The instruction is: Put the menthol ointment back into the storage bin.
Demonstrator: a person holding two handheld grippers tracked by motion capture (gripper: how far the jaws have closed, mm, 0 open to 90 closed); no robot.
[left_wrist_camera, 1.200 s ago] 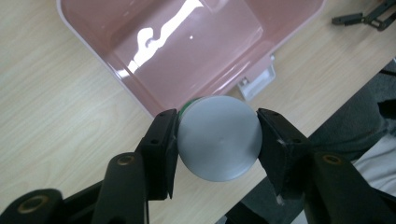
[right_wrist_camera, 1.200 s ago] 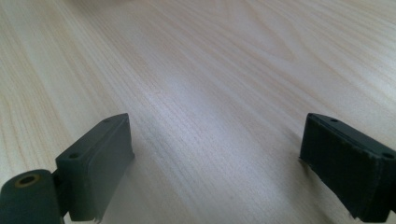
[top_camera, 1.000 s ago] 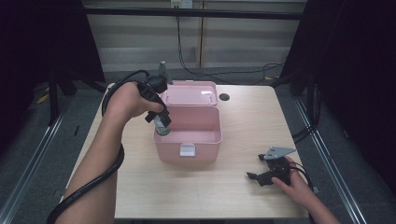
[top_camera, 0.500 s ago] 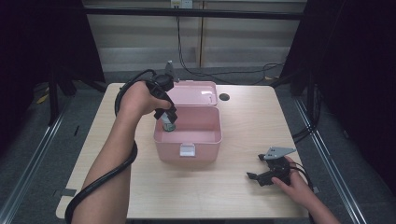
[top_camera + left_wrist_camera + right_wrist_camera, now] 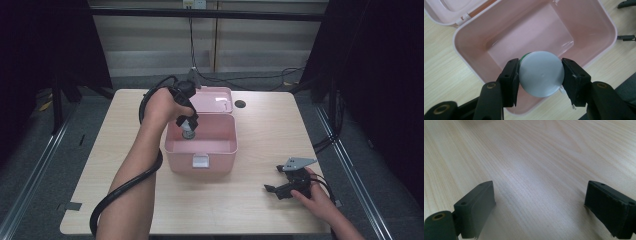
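My left gripper (image 5: 540,75) pinches a round, matt grey plastic lid (image 5: 541,73), smooth-faced. The pink plastic box (image 5: 599,32) beneath is glossy, its floor catching glare toward one o'clock. My right gripper (image 5: 539,207), with matt black ribbed pads, rests on the pale wood-grain table (image 5: 544,157), faintly sheened.

even overhead light brightens the table (image 5: 250,210) while the surroundings fall dark. glare streaks the box (image 5: 554,27) floor. the jaws in the right gripper view are blurred, casting soft shadows.

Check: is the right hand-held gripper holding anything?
No, the right hand-held gripper has its jaws spread wide apart with just bare wooden table between them.
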